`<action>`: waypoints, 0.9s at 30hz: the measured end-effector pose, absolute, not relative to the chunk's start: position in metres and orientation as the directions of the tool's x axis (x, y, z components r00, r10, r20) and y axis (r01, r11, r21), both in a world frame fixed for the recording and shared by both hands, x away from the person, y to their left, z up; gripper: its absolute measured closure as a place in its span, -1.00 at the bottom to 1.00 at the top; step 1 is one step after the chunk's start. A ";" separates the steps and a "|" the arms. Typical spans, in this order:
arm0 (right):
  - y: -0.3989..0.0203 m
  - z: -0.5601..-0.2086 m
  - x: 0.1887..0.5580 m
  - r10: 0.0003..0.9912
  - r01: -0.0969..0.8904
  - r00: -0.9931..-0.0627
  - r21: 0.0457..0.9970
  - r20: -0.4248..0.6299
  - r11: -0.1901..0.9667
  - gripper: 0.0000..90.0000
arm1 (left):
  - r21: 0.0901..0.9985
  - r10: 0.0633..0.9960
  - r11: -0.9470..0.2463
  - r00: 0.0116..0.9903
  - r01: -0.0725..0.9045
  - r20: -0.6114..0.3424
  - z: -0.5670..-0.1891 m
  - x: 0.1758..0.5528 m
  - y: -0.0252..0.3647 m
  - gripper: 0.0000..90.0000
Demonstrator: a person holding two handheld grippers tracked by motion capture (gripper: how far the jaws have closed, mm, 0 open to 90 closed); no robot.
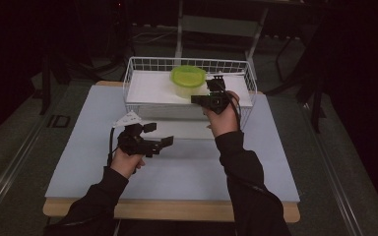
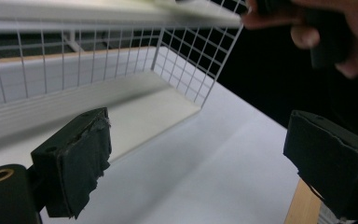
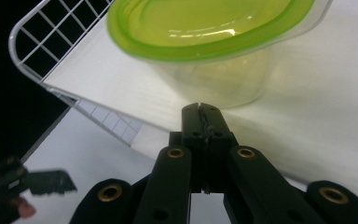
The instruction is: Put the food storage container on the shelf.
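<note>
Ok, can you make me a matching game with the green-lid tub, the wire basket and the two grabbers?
Things:
1. tub
2. left gripper
3. right gripper
4. wire basket

States:
A. jaws wide open, low over the table
B. white, standing on the table
C. jaws shut, beside the tub
D. clear with a green lid, on the basket's upper shelf

Pairs: 1-D, 2-A, 3-C, 4-B

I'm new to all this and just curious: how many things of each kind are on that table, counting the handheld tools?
Grippers: 2, the left gripper and the right gripper
Wire baskets: 1
Green-lidded tubs: 1
Total: 4
</note>
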State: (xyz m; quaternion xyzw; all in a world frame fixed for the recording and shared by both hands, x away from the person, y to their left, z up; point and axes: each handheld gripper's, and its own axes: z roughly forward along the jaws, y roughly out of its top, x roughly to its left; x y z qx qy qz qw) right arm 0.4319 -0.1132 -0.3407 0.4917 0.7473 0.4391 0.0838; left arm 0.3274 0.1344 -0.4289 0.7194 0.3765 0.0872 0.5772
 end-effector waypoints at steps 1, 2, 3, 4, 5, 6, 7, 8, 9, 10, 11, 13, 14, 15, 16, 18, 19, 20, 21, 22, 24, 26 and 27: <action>-0.113 -0.341 0.434 0.813 0.662 -0.498 0.737 0.301 0.133 0.99 | 0.895 0.644 -0.058 0.702 0.442 -0.305 -0.430 0.327 0.134 -0.81; -0.113 -0.342 0.436 0.813 0.663 -0.499 0.737 0.301 0.134 0.99 | 0.895 0.641 -0.059 0.704 0.443 -0.306 -0.433 0.327 0.135 -0.81; -0.112 -0.342 0.439 0.816 0.663 -0.495 0.737 0.300 0.131 0.98 | 0.895 0.639 -0.052 0.703 0.444 -0.312 -0.435 0.326 0.136 -0.81; -0.112 -0.343 0.441 0.819 0.664 -0.489 0.737 0.300 0.127 0.98 | 0.895 0.640 -0.048 0.702 0.443 -0.313 -0.436 0.326 0.137 -0.81; -0.112 -0.343 0.443 0.819 0.664 -0.489 0.737 0.300 0.126 0.97 | 0.895 0.643 -0.049 0.700 0.443 -0.311 -0.438 0.326 0.138 -0.81; -0.111 -0.343 0.445 0.820 0.665 -0.484 0.737 0.305 0.119 0.95 | 0.895 0.644 -0.051 0.699 0.443 -0.310 -0.438 0.326 0.139 -0.81; -0.111 -0.343 0.447 0.822 0.664 -0.483 0.738 0.303 0.118 0.95 | 0.895 0.644 -0.051 0.700 0.443 -0.309 -0.440 0.326 0.140 -0.81; -0.110 -0.342 0.449 0.825 0.670 -0.477 0.732 0.303 0.119 0.95 | 0.894 0.644 -0.050 0.698 0.446 -0.312 -0.440 0.327 0.140 -0.81; -0.110 -0.342 0.449 0.825 0.670 -0.477 0.733 0.302 0.119 0.95 | 0.893 0.644 -0.047 0.697 0.447 -0.315 -0.440 0.327 0.141 -0.81; -0.109 -0.342 0.449 0.824 0.670 -0.479 0.733 0.302 0.120 0.95 | 0.894 0.646 -0.042 0.695 0.445 -0.316 -0.440 0.327 0.142 -0.81; -0.109 -0.342 0.448 0.822 0.667 -0.482 0.735 0.305 0.118 0.94 | 0.894 0.645 -0.043 0.696 0.446 -0.316 -0.440 0.327 0.143 -0.81; -0.109 -0.341 0.446 0.819 0.665 -0.485 0.737 0.305 0.119 0.94 | 0.894 0.645 -0.043 0.696 0.446 -0.316 -0.440 0.327 0.143 -0.81; -0.110 -0.340 0.441 0.817 0.661 -0.492 0.740 0.301 0.125 0.88 | 0.897 0.649 -0.054 0.699 0.438 -0.302 -0.439 0.326 0.143 -0.81; -0.111 -0.339 0.438 0.811 0.660 -0.498 0.741 0.307 0.125 0.83 | 0.900 0.648 -0.058 0.702 0.432 -0.295 -0.439 0.325 0.143 -0.81; -0.113 -0.338 0.434 0.807 0.653 -0.506 0.747 0.305 0.127 0.76 | 0.901 0.646 -0.063 0.706 0.428 -0.291 -0.438 0.324 0.142 -0.81; -0.114 -0.337 0.430 0.803 0.645 -0.516 0.753 0.300 0.133 0.70 | 0.902 0.644 -0.066 0.709 0.426 -0.287 -0.438 0.324 0.142 -0.81; -0.115 -0.336 0.426 0.797 0.637 -0.528 0.758 0.295 0.142 0.59 | 0.902 0.644 -0.066 0.709 0.426 -0.287 -0.438 0.324 0.142 -0.81; -0.119 -0.335 0.418 0.782 0.620 -0.552 0.769 0.289 0.153 0.39 | 0.909 0.645 -0.079 0.716 0.409 -0.266 -0.436 0.321 0.140 -0.81; -0.120 -0.335 0.415 0.776 0.612 -0.560 0.776 0.289 0.152 0.30 | 0.909 0.645 -0.079 0.716 0.409 -0.266 -0.436 0.321 0.140 -0.81; -0.120 -0.335 0.415 0.776 0.612 -0.560 0.776 0.289 0.152 0.30 | 0.913 0.640 -0.087 0.725 0.399 -0.256 -0.435 0.319 0.139 -0.81; -0.126 -0.335 0.402 0.759 0.573 -0.595 0.802 0.266 0.168 0.02 | 0.913 0.633 -0.087 0.730 0.400 -0.259 -0.432 0.316 0.139 -0.82; -0.127 -0.335 0.397 0.753 0.559 -0.606 0.811 0.256 0.174 -0.11 | 0.907 0.625 -0.082 0.730 0.412 -0.275 -0.430 0.312 0.138 -0.82; -0.131 -0.337 0.388 0.733 0.535 -0.634 0.824 0.247 0.185 -0.33 | 0.910 0.626 -0.088 0.733 0.406 -0.266 -0.429 0.310 0.138 -0.84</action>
